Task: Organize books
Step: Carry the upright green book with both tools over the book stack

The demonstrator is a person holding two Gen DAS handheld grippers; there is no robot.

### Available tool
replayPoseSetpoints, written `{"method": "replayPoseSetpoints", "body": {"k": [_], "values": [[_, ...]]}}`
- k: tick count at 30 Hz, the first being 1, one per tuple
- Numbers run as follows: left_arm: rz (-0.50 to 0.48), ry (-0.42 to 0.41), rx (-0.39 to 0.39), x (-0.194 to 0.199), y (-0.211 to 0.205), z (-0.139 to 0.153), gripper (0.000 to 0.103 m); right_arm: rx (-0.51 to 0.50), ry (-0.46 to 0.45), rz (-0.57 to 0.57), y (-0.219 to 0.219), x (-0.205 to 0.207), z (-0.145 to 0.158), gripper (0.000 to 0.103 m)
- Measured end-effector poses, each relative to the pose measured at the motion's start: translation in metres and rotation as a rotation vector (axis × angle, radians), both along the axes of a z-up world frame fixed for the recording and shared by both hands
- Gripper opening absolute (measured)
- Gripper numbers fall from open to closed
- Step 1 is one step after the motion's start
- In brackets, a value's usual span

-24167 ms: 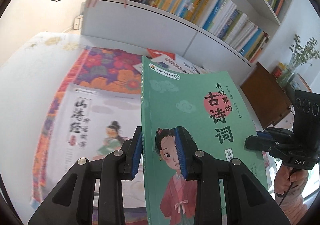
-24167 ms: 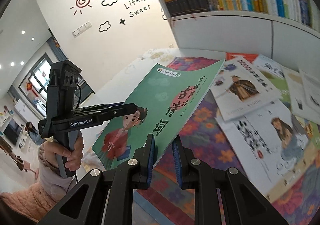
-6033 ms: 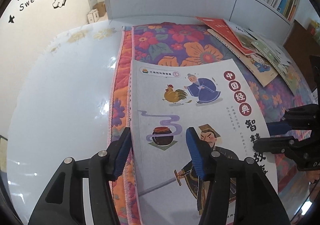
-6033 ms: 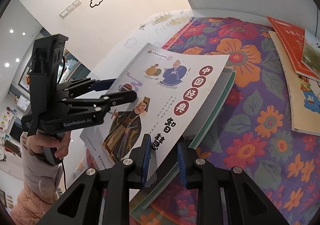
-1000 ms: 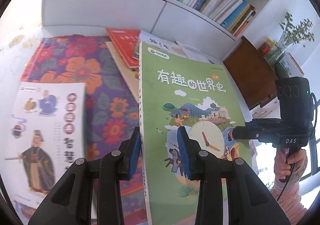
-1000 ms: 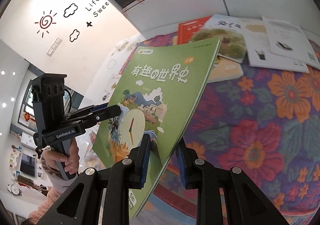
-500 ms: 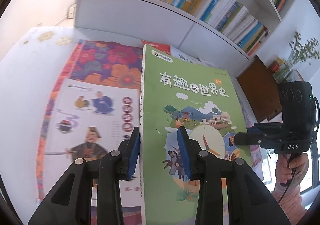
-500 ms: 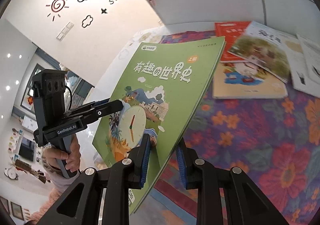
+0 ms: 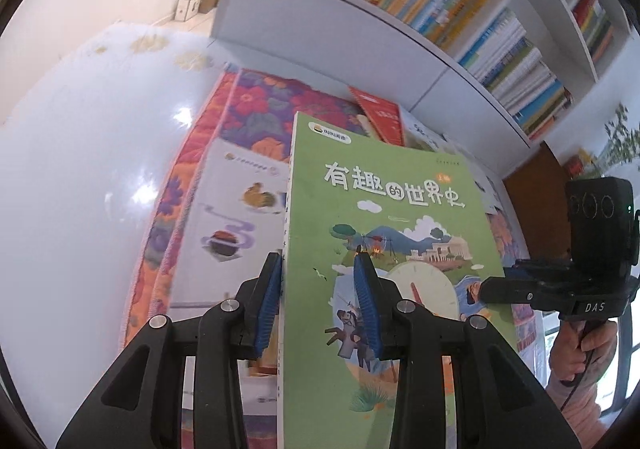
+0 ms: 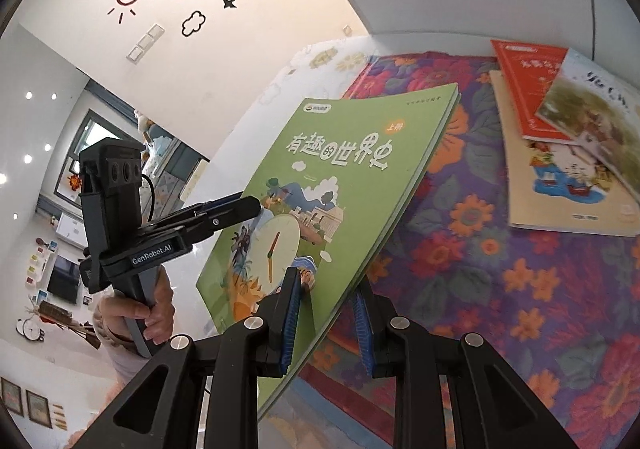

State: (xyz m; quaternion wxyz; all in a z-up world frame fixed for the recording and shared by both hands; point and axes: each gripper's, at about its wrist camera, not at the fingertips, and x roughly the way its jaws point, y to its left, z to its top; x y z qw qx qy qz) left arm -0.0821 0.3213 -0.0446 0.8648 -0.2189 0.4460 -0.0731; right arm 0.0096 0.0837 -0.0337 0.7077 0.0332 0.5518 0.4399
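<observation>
Two grippers, one book: you've got the green book [image 9: 394,249] pinched at both near corners, left gripper [image 9: 318,303] clamped by the spine edge, right gripper [image 10: 328,323] clamped on the open-page edge, jaws narrow on both w/ nothing else between. Book's in the air, tilted over the floral mat [image 10: 500,289]. Its long axis runs away from you, toward the shelf [image 9: 400,61]. Key relation: the white book [image 9: 236,217] lies flat on the mat, just left of & below the spine, long axis approx parallel. Left hand's nearer it. Probably next: bring the green one down onto it, edges squared.
</observation>
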Motion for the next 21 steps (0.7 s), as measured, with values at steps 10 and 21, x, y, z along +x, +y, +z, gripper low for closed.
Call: {"method": "replayPoseSetpoints", "body": {"k": [10, 21], "values": [[0.081, 0.026, 0.0, -0.006, 0.035, -0.017, 0.033, 0.018, 0.042, 0.048, 0.039, 0.006, -0.028, 0.025], [0.106, 0.059, 0.015, -0.001, 0.046, -0.033, 0.033, 0.02, 0.106, 0.05, 0.047, 0.011, -0.061, 0.025]]}}
